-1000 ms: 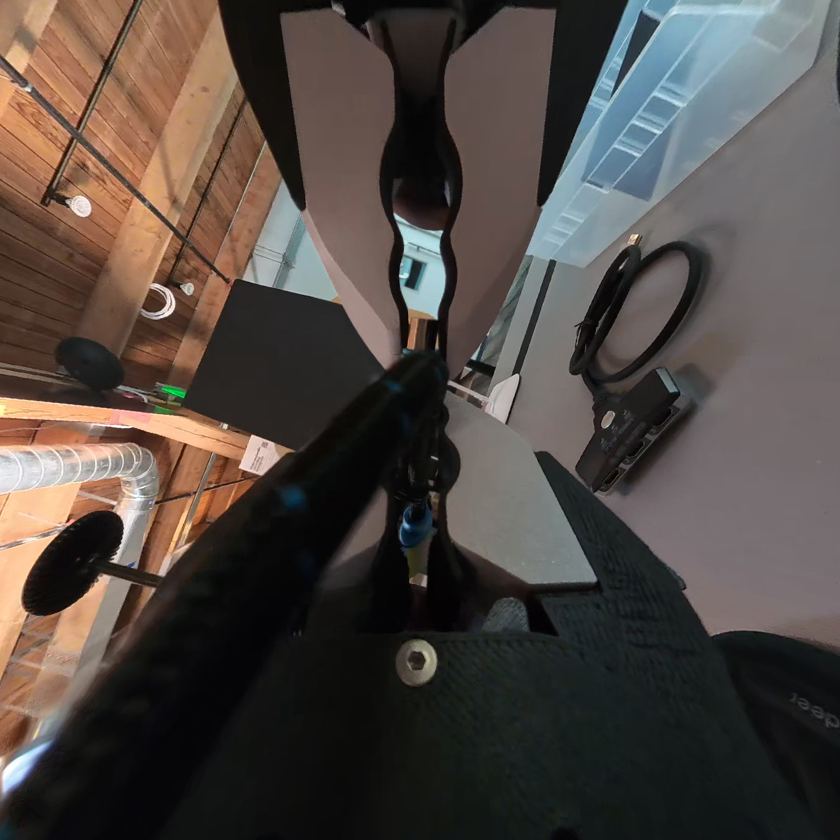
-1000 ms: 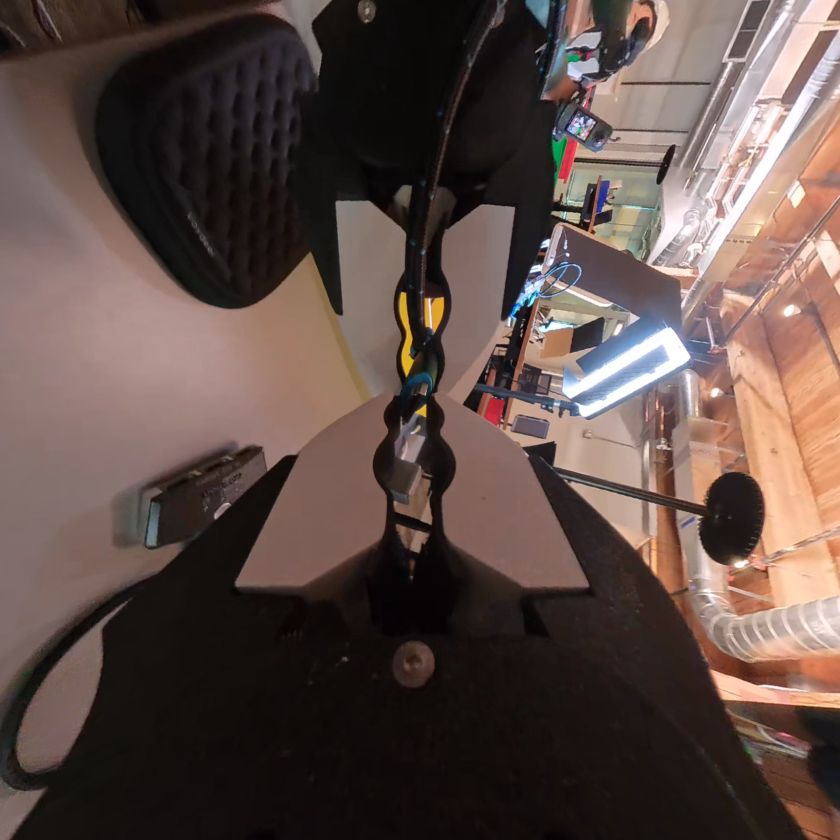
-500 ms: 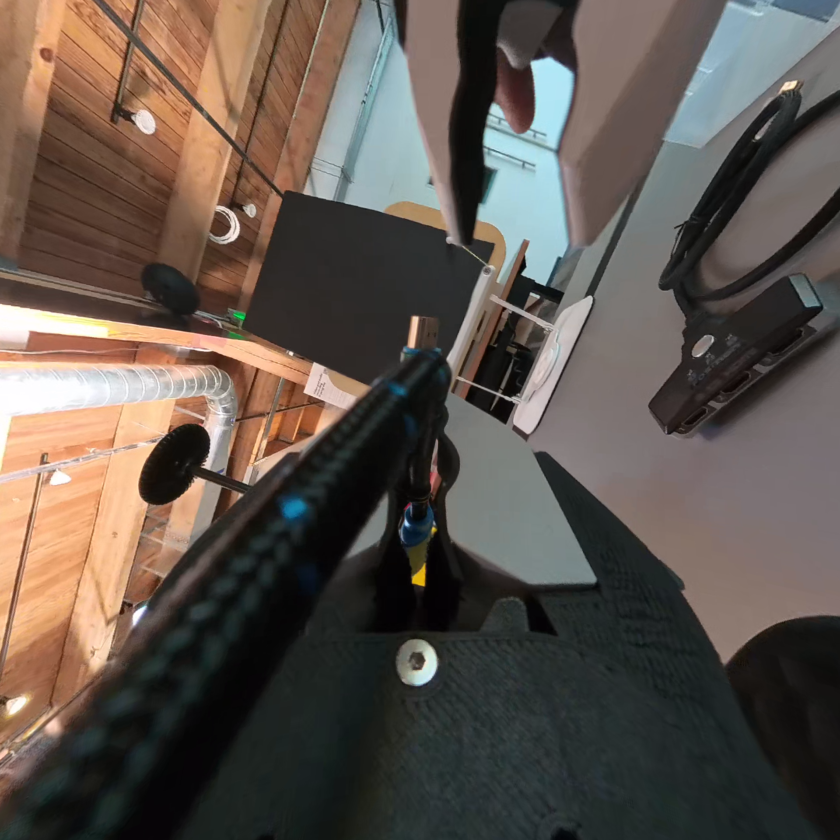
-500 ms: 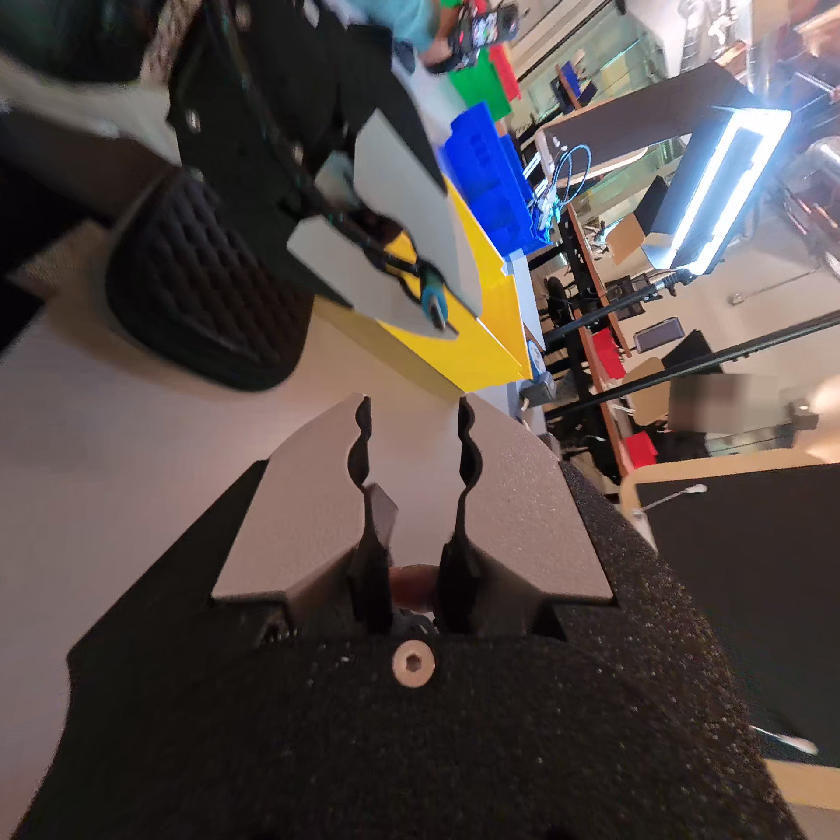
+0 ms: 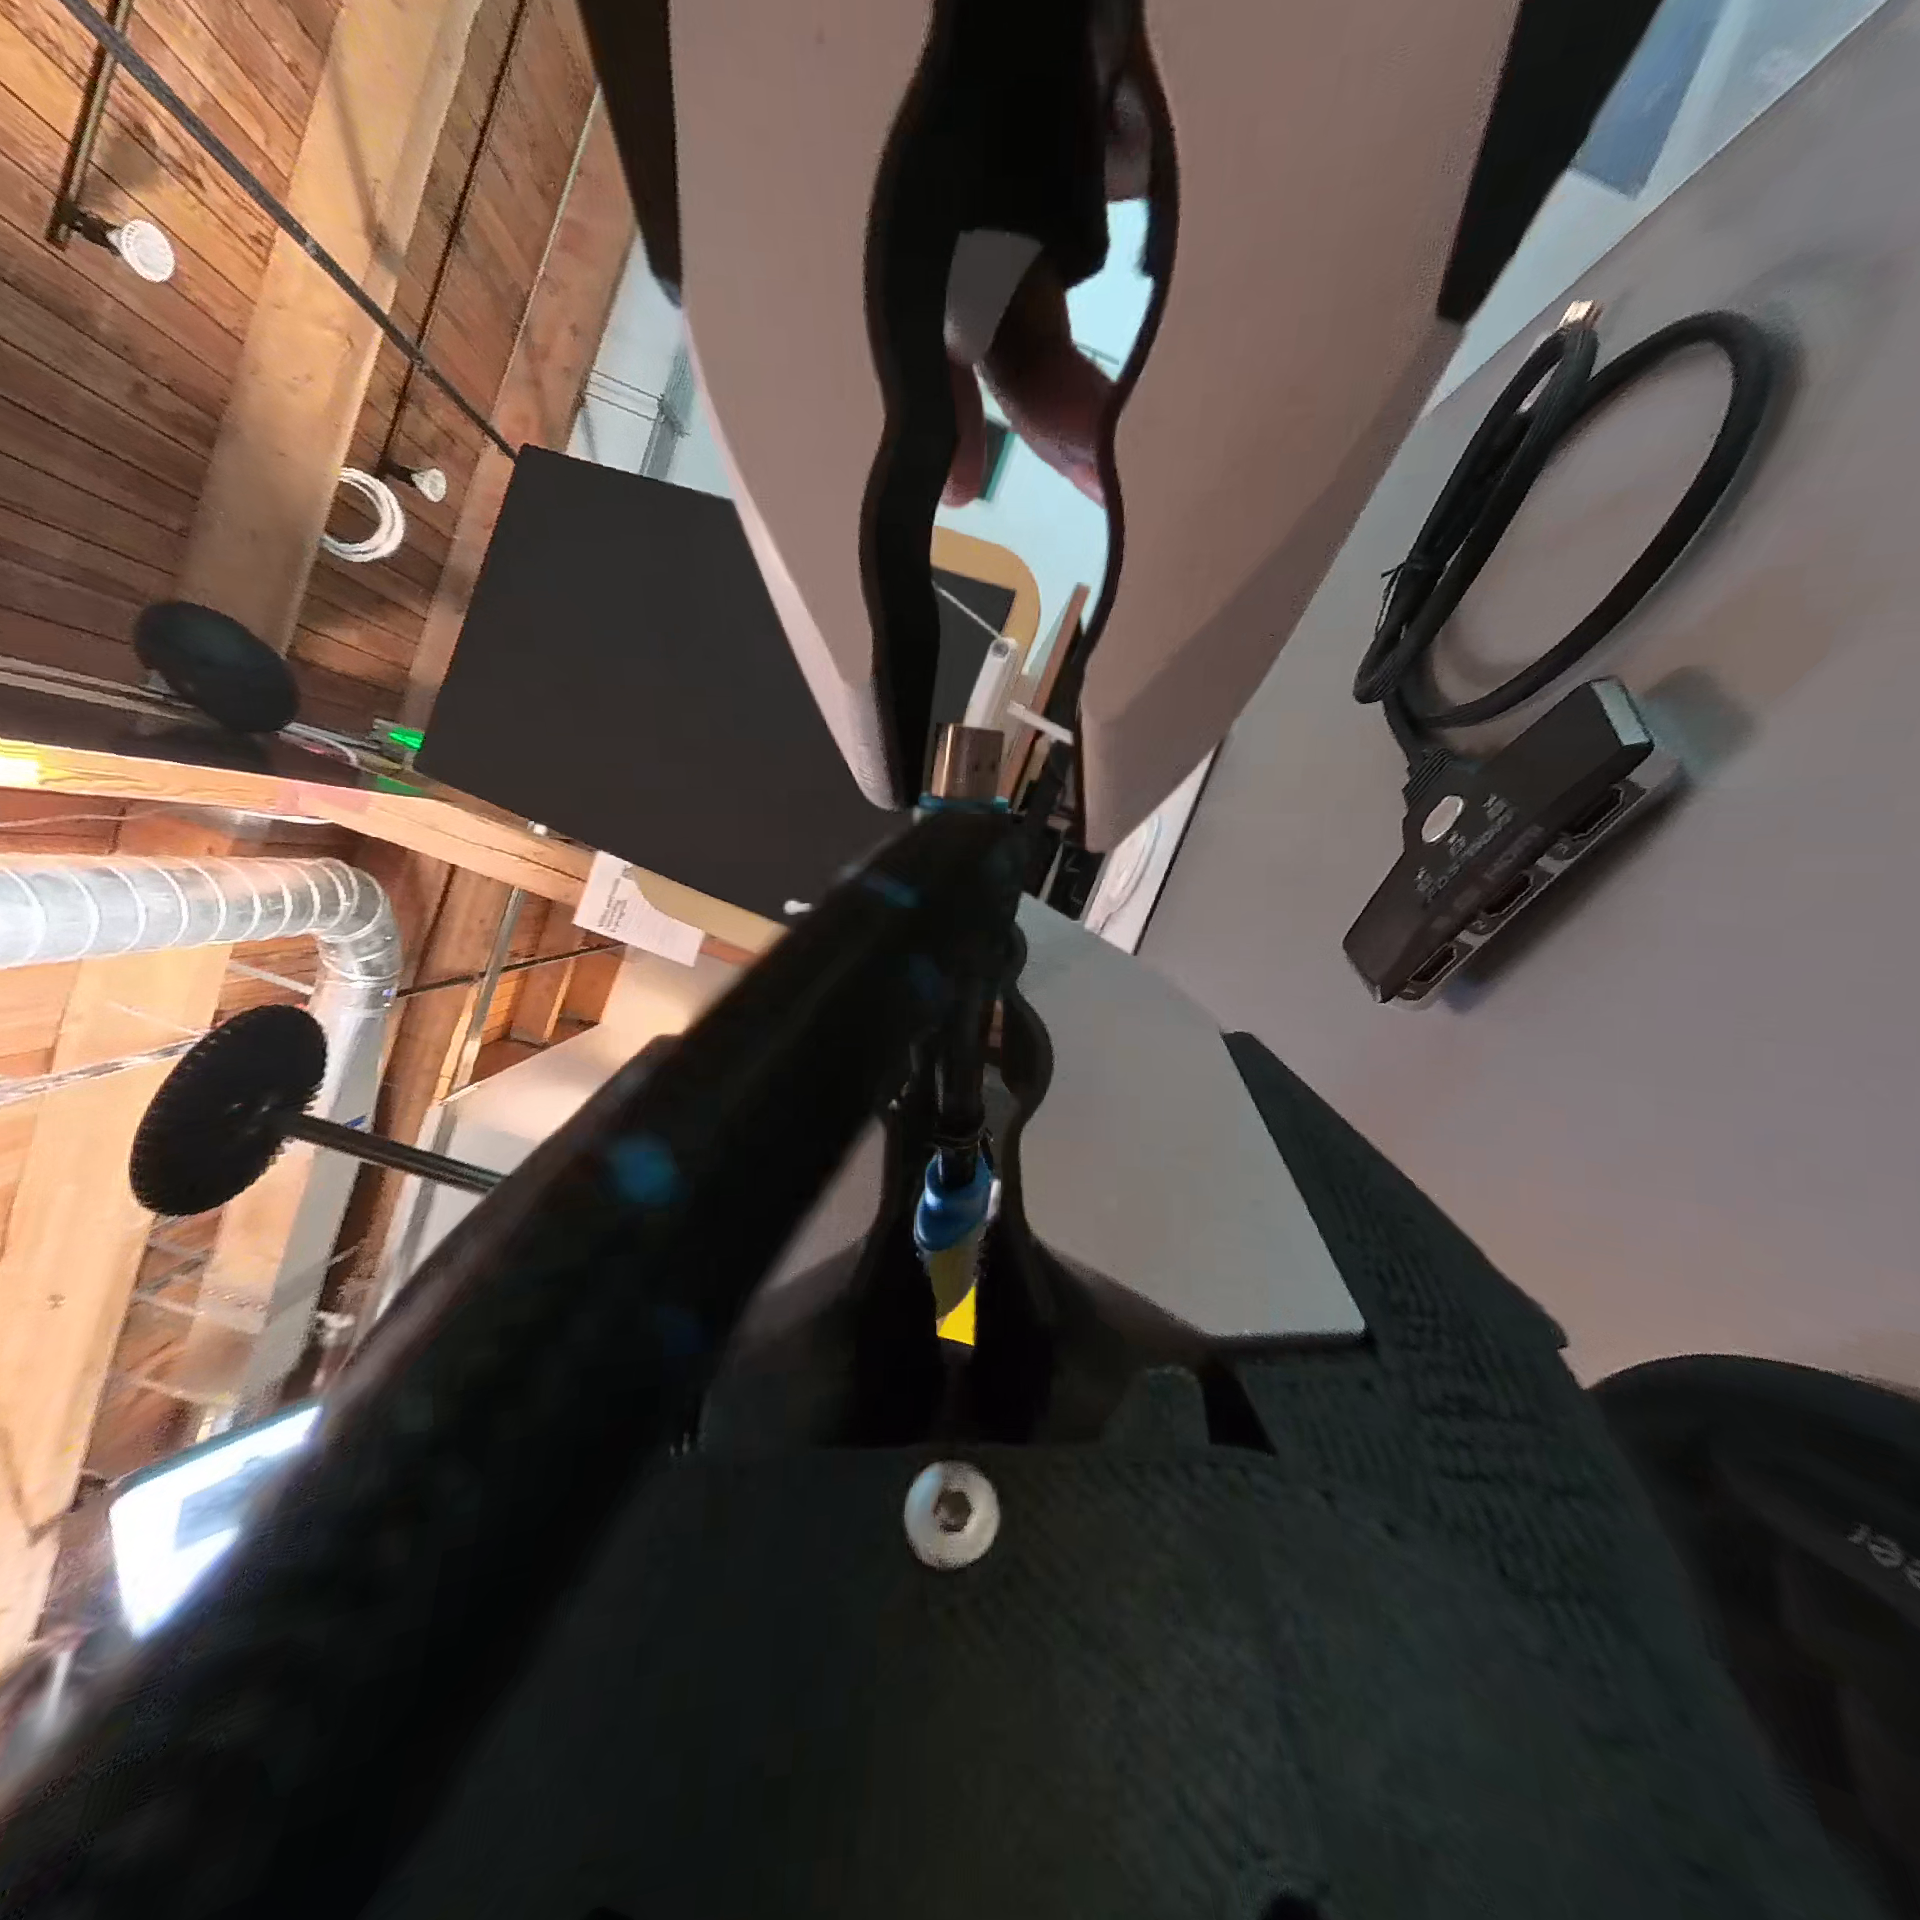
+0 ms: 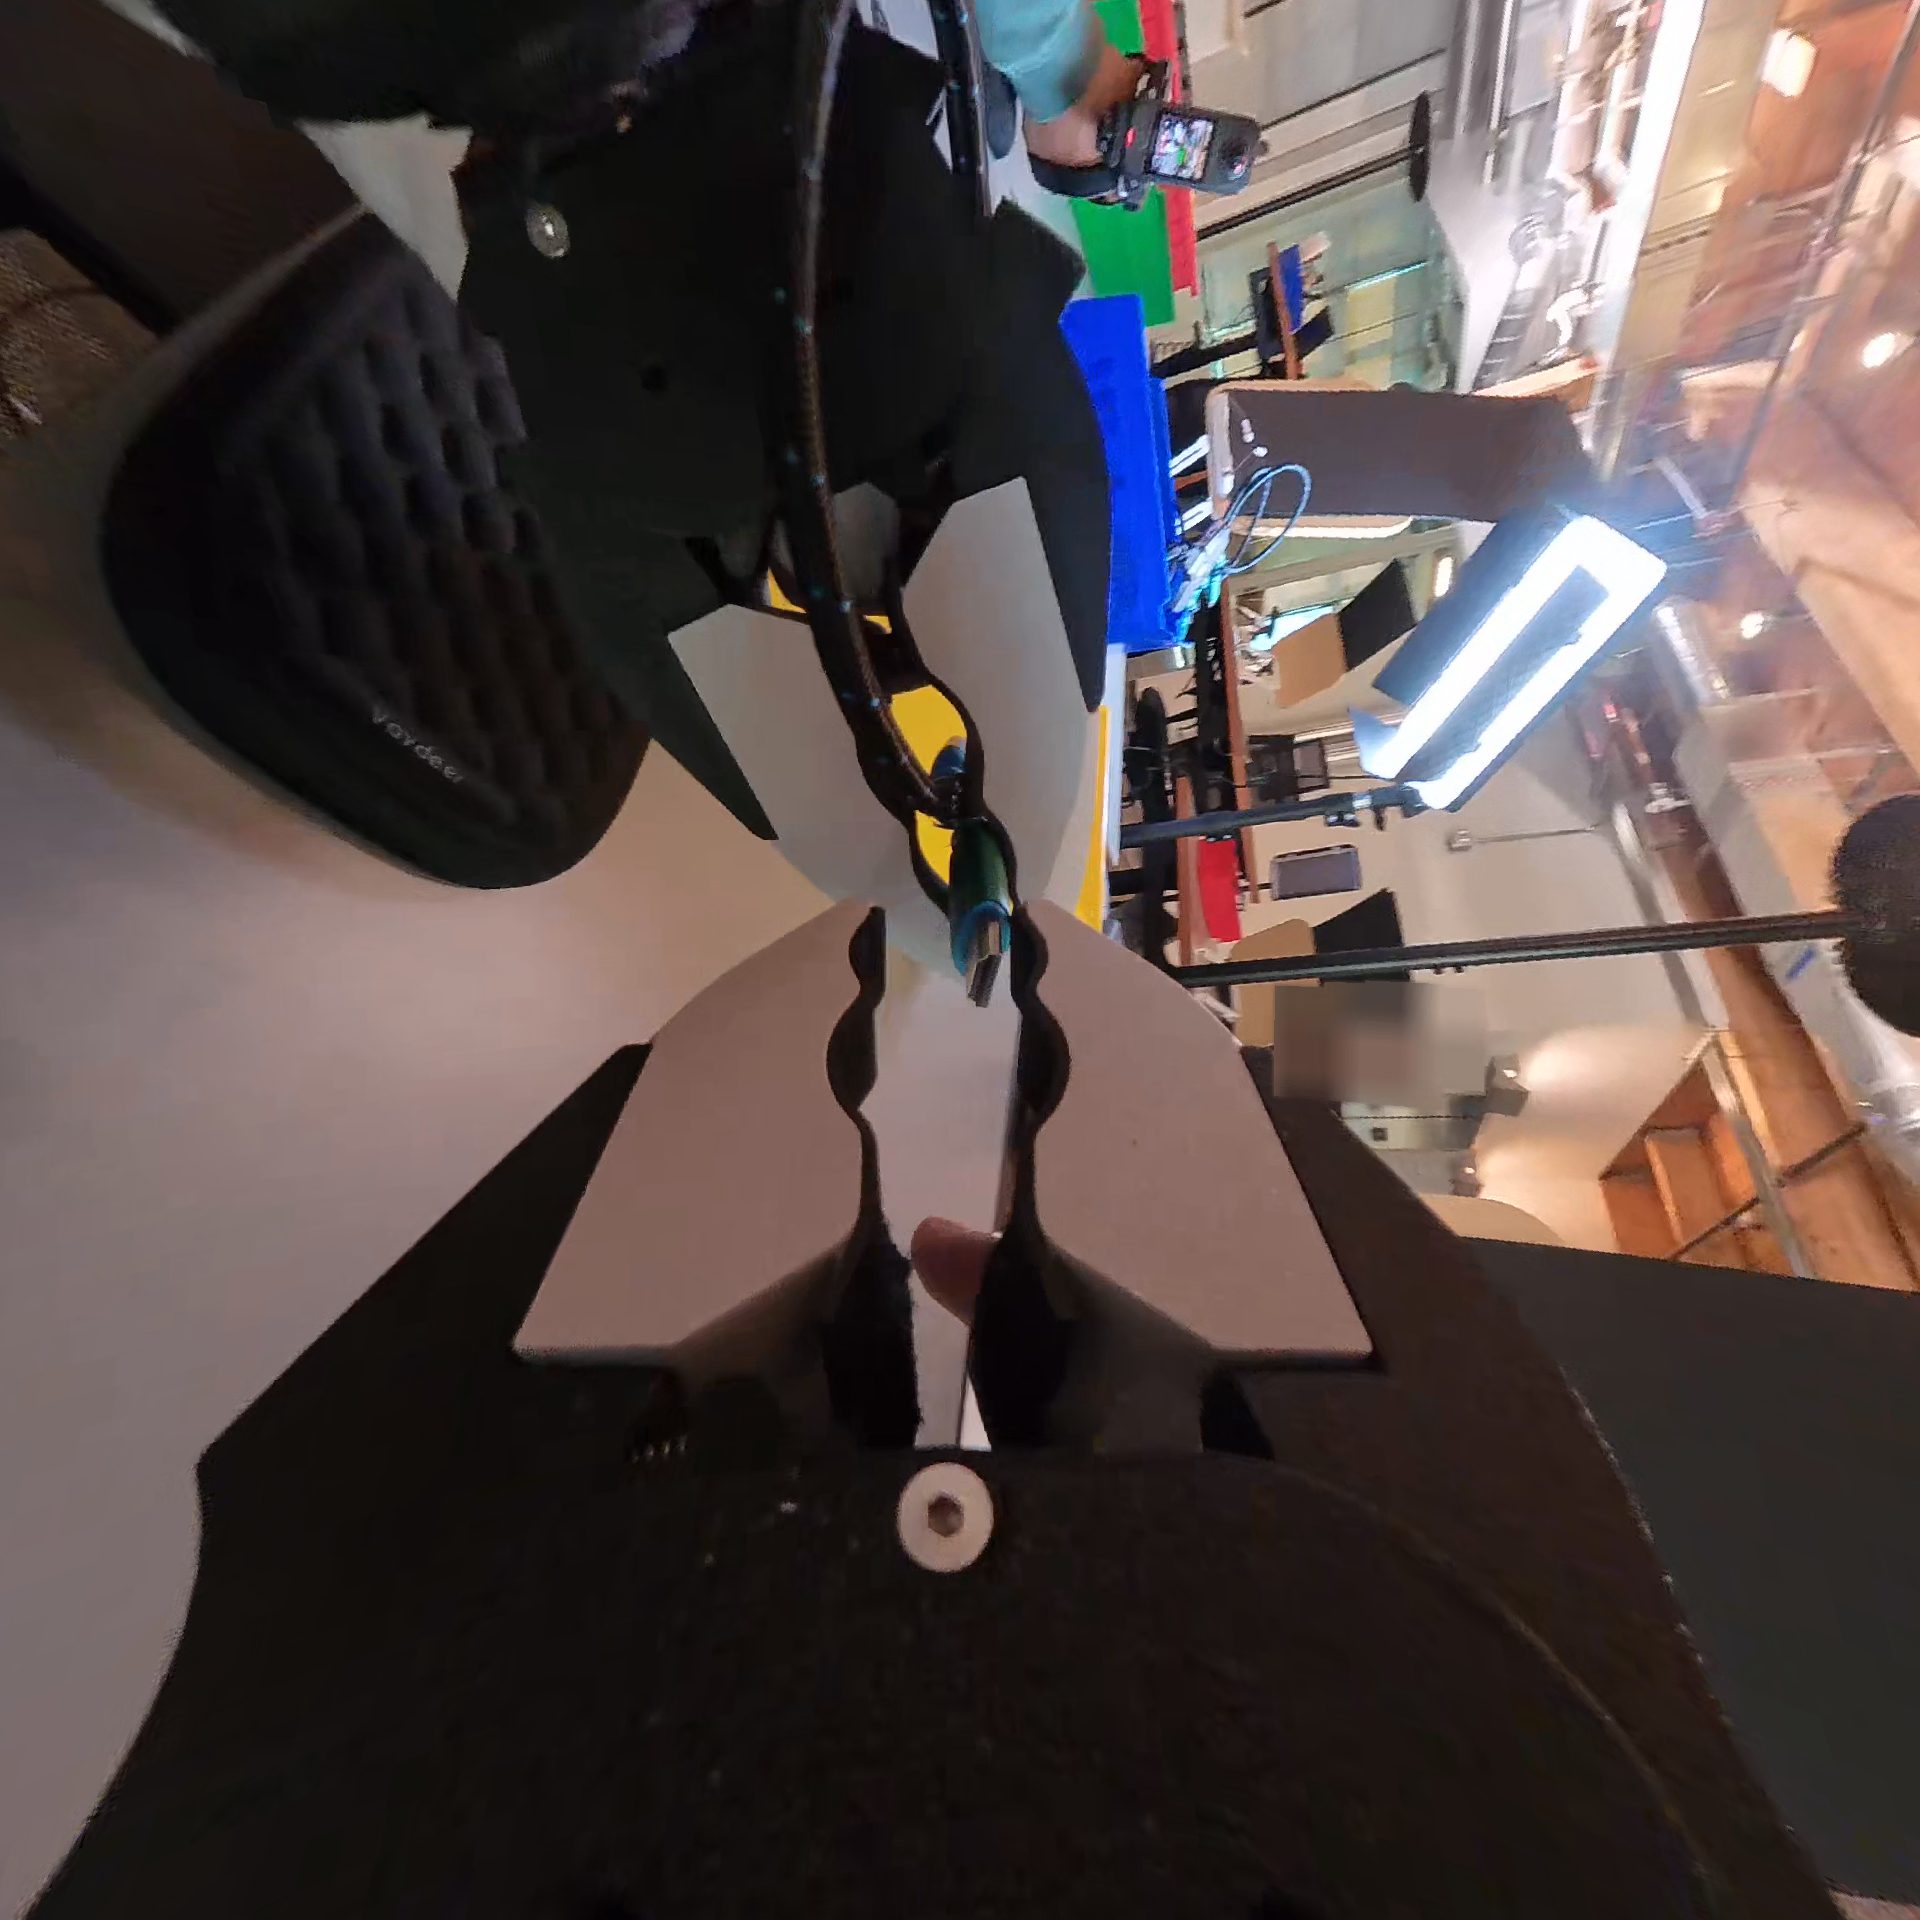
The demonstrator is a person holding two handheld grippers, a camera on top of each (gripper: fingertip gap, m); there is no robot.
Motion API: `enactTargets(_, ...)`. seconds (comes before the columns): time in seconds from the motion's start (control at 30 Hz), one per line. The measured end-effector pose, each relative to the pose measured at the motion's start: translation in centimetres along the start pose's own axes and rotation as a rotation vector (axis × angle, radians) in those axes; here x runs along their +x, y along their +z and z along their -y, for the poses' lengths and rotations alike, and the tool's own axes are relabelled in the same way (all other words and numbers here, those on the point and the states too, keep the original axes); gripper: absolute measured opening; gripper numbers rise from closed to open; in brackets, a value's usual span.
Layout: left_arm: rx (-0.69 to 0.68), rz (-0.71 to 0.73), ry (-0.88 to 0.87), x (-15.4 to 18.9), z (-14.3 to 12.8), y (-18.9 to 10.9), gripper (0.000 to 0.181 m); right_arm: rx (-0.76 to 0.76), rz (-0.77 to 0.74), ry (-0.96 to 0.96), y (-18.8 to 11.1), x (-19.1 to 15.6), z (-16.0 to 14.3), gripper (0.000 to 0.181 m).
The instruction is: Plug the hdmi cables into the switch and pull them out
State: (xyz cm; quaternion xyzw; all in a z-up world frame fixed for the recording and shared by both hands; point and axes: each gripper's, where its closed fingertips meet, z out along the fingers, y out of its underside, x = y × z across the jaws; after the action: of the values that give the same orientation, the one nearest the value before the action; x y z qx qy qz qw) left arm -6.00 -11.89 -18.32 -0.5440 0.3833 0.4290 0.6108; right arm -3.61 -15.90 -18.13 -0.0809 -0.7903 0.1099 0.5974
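My left gripper is shut on a black braided HDMI cable just behind its plug, which sticks out past the fingertips. My right gripper faces it, open and empty. In the right wrist view the plug sits between the right gripper's fingertips, close to the right finger. The black HDMI switch lies on the grey table to the right, none of its visible ports filled. Its own black lead is coiled behind it. The switch is hidden in the right wrist view.
A black zip case lies on the table beside the left gripper. Yellow and blue bins stand behind it. A lit light panel on a stand and a person holding a camera are farther off.
One second ago the right gripper was closed around the plug. It then opened and swung away. It now faces the left gripper again, open around the plug's tip.
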Motion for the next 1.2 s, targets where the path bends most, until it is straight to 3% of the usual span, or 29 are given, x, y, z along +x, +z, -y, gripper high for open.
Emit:
enactTargets(0.13, 0.039, -0.011, 0.019, 0.5, 1.0, -0.2, 0.012, -0.052, 0.03, 0.008, 0.6, -0.2, -0.6, 0.023)
enactTargets(0.2, 0.047, -0.021, 0.01, 0.7, 1.1, -0.2, 0.012, -0.06, 0.031, -0.025, 0.5, -0.2, -0.5, 0.012)
enactTargets(0.27, 0.096, -0.061, -0.082, 0.9, 1.6, -0.5, 0.012, -0.051, 0.044, -0.038, 0.3, -0.3, -0.4, 0.012)
enactTargets(0.33, 0.192, -0.119, -0.22, 0.6, 2.5, -1.2, 0.025, -0.05, 0.017, -0.087, -0.2, 0.2, -0.7, 0.012)
enactTargets(0.4, 0.278, -0.204, -0.344, 0.5, 3.6, -2.0, 0.029, 0.02, 0.017, -0.109, -0.7, 0.3, 0.0, 0.012)
enactTargets(0.53, 0.365, -0.255, -0.412, 0.4, 4.8, -2.6, 0.032, 0.136, 0.03, -0.113, -1.4, 0.5, 1.0, 0.012)
enactTargets(0.8, 0.668, -0.383, -0.721, -0.8, 6.9, -5.0, 0.032, 0.4, 0.109, 0.073, -3.1, 0.7, 3.4, 0.012)
enactTargets(0.97, 0.619, -0.324, -0.571, -0.3, 7.0, -4.5, 0.016, 0.469, 0.157, 0.161, -3.4, 0.4, 3.8, 0.012)
enactTargets(1.2, 0.585, -0.217, -0.442, -0.3, 6.9, -4.3, 0.015, 0.455, 0.146, 0.172, -3.4, 0.4, 3.5, 0.012)
